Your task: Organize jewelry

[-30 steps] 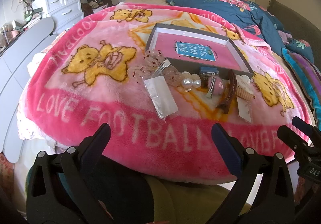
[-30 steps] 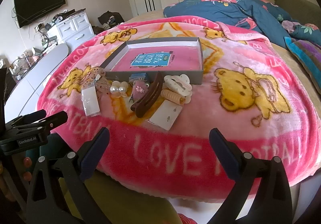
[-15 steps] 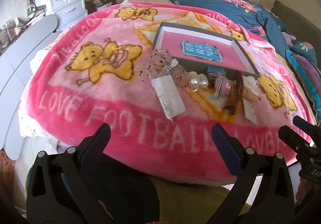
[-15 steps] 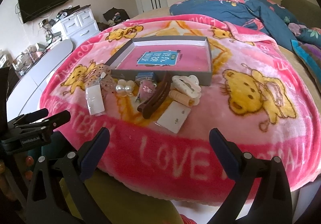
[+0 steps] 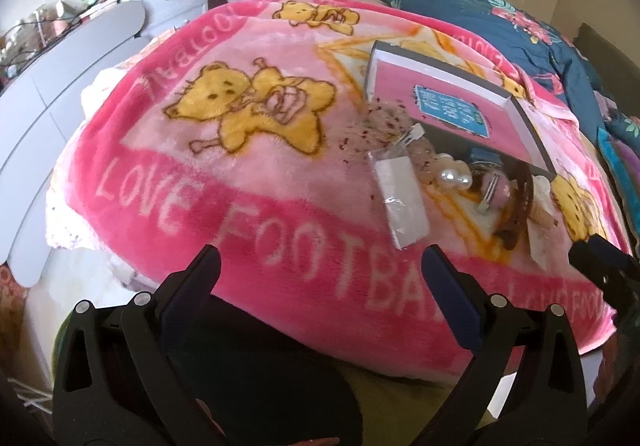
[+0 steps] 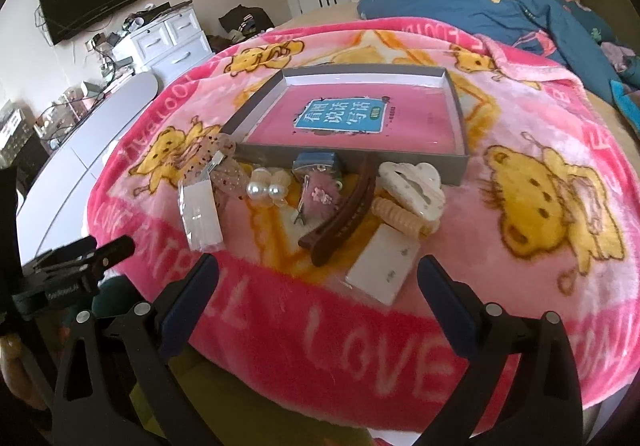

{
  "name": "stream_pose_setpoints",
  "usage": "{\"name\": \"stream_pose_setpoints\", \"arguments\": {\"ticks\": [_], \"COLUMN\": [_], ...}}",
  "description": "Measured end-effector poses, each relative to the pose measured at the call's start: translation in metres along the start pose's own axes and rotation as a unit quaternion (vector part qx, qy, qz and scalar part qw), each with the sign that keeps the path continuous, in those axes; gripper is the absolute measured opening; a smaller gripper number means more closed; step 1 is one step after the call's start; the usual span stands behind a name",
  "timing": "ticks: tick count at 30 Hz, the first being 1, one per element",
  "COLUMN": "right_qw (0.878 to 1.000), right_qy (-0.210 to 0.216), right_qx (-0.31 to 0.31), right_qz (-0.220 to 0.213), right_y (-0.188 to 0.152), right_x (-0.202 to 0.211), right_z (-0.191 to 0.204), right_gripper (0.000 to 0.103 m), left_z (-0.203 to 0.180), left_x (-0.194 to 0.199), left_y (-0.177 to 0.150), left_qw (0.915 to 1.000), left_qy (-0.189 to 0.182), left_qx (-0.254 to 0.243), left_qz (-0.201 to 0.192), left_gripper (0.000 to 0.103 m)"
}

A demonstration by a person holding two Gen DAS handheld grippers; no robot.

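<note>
On the bed, a pink blanket (image 6: 520, 118) with yellow bears and white lettering carries all the task items. Grey shallow box (image 6: 460, 162) sits open toward the middle of the blanket; a pink book with a blue label (image 6: 344, 118) lies flat inside it.

Jewelry is clustered along the box's near wall, outside the box:
- brown hair claw (image 6: 340, 222), lying diagonally, upper end touching the box wall;
- white cloud-shaped clip (image 6: 416, 186), just to its right;
- beige ridged clip (image 6: 400, 222), below the white one, touching it;
- white earring card (image 6: 382, 264), nearest the right gripper;
- pair of pearl pieces (image 6: 264, 188), left of centre;
- pink flowered item (image 6: 322, 198) with a metal clip beside it, under a small blue box (image 6: 316, 162);
- sheer speckled bow (image 6: 224, 162) and a clear packet (image 6: 200, 214) at the left end.

Left gripper (image 5: 320, 274): fingers spread wide, holding nothing, hovering over the blanket's near edge, well short of the packet (image 5: 400, 202).

Right gripper (image 6: 318, 278): fingers spread wide, empty, framing the earring card and the lower end of the hair claw; contact appears absent, though the fisheye view makes height hard to judge.
</note>
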State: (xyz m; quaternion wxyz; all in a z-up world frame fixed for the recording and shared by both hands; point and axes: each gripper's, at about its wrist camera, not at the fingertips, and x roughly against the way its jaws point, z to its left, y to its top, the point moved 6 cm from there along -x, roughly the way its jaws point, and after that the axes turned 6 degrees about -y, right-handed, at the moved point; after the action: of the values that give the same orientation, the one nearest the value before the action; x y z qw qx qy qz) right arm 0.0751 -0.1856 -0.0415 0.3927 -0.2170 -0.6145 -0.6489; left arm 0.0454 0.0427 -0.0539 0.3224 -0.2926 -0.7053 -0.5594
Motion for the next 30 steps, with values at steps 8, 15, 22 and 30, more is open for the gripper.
{"name": "stream_pose_setpoints", "arguments": {"ticks": [8,15,22,30], "right_qw": [0.999,0.997,0.995,0.989], "right_qy": [0.019,0.024,0.026,0.044], "right_qx": [-0.014,-0.035,-0.059,-0.113], "right_qz": [0.032,0.059,0.081,0.09], "right_y": [0.008,0.011,0.012,0.013], "right_x": [-0.036,-0.063,-0.086,-0.096], "right_z": [-0.001,-0.008,-0.015,-0.033], "right_gripper": [0.087,0.066,0.042,0.014], "left_z": [0.007,-0.003,-0.014,-0.019], "left_x": [-0.017,-0.042,-0.066,-0.085], "left_y": [0.003,0.012,0.019,0.023], "left_qw": [0.9998,0.9979,0.9959,0.9938], "left_qy": [-0.011,-0.049,-0.068,-0.083], "left_qx": [0.011,0.027,0.024,0.037], "left_qz": [0.015,0.034,0.054,0.065], "left_gripper": [0.094,0.094,0.094,0.079]}}
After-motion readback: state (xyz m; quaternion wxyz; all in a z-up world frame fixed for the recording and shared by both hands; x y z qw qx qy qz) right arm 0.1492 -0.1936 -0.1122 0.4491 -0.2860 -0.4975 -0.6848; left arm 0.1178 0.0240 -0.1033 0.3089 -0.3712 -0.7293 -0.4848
